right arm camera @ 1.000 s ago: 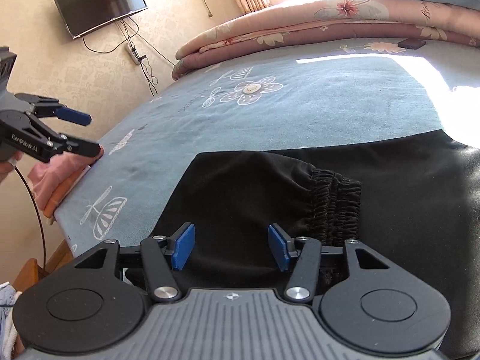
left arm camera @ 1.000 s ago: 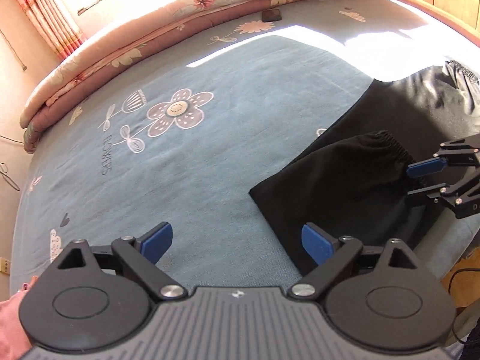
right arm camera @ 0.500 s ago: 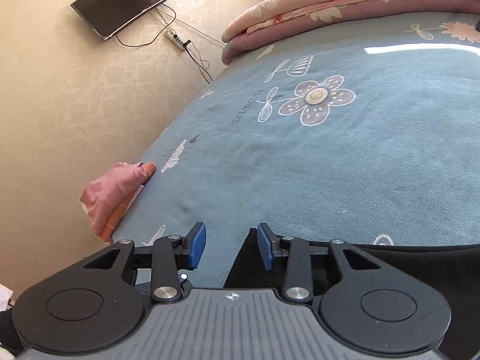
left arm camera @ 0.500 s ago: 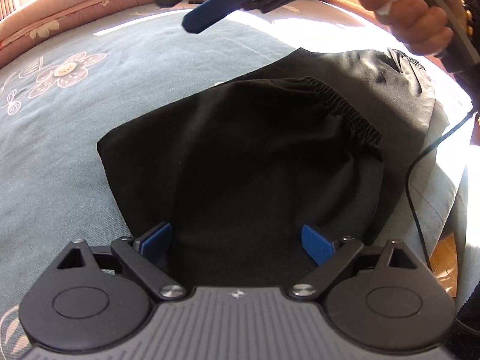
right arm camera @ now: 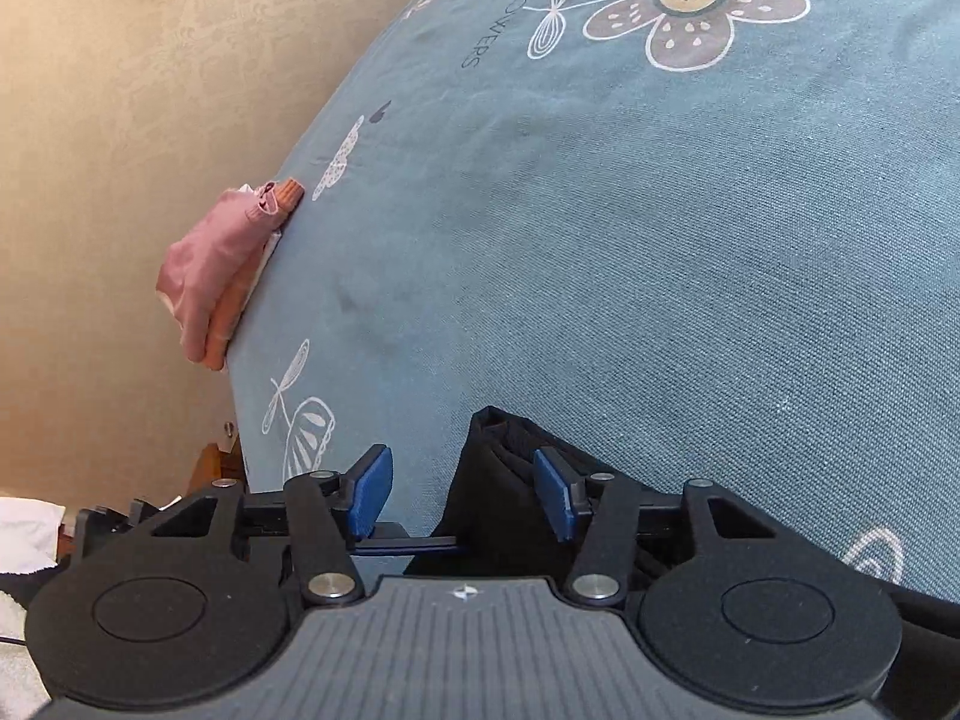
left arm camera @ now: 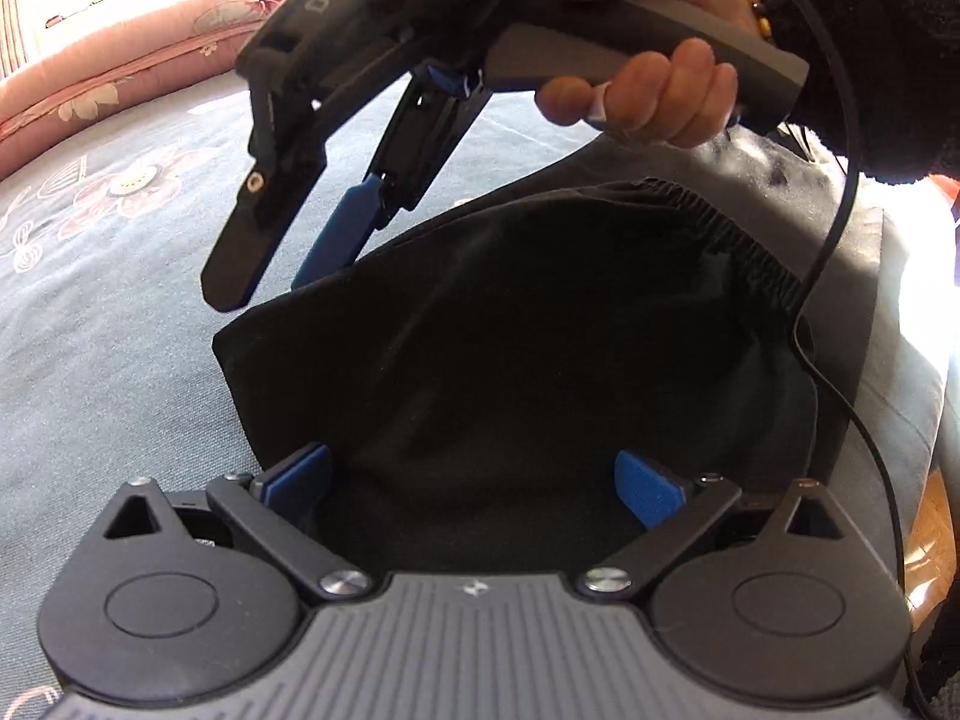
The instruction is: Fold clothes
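The black garment (left arm camera: 540,324), already doubled over with its elastic waistband (left arm camera: 738,240) lying across the top layer, lay on the blue bed cover (right arm camera: 660,252) near the bed's edge. The left gripper (left arm camera: 474,480) hung over its near end, jaws spread wide and grasping nothing. The right gripper (right arm camera: 462,492), jaws just widened and half apart, straddled the folded corner (right arm camera: 498,438) unclamped, apparently to take it for the next fold.

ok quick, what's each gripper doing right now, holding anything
left gripper: open wide over the folded black fabric garment, gripping nothing.
right gripper: open, jaws just reopening, garment corner between the fingers, not pinched.
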The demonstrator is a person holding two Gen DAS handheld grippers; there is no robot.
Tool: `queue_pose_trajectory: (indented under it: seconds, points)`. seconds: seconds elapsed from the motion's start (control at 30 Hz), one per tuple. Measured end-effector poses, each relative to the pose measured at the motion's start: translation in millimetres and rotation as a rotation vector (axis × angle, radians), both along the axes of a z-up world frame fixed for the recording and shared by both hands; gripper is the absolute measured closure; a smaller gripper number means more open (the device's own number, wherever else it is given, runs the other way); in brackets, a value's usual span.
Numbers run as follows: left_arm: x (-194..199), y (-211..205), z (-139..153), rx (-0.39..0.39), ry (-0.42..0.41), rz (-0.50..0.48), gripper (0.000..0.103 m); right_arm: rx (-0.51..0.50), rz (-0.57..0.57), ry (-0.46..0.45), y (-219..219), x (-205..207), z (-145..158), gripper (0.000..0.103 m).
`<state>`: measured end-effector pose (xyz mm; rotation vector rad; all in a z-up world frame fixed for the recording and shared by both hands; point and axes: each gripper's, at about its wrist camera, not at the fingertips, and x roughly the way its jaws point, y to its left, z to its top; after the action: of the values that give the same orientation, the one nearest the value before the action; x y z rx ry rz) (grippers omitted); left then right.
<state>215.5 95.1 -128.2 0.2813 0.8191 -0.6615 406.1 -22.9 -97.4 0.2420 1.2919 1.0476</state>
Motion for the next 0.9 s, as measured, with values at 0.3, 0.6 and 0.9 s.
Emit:
queue_pose_trajectory:
  seconds: [0.3,0.6,0.9]
  points:
    - [-2,-2,-2,-0.013,-0.020,-0.002,0.003,0.018,0.077,0.080,25,9,-19,0.038]
    - [0,-4,10,-0.007,-0.031,-0.003,0.002,0.008,0.044,0.011,38,19,-2,0.031]
    - [42,-8,13,-0.071,-0.081,0.017,0.002,0.077,-0.127,-0.095,-45,-6,36,0.057]
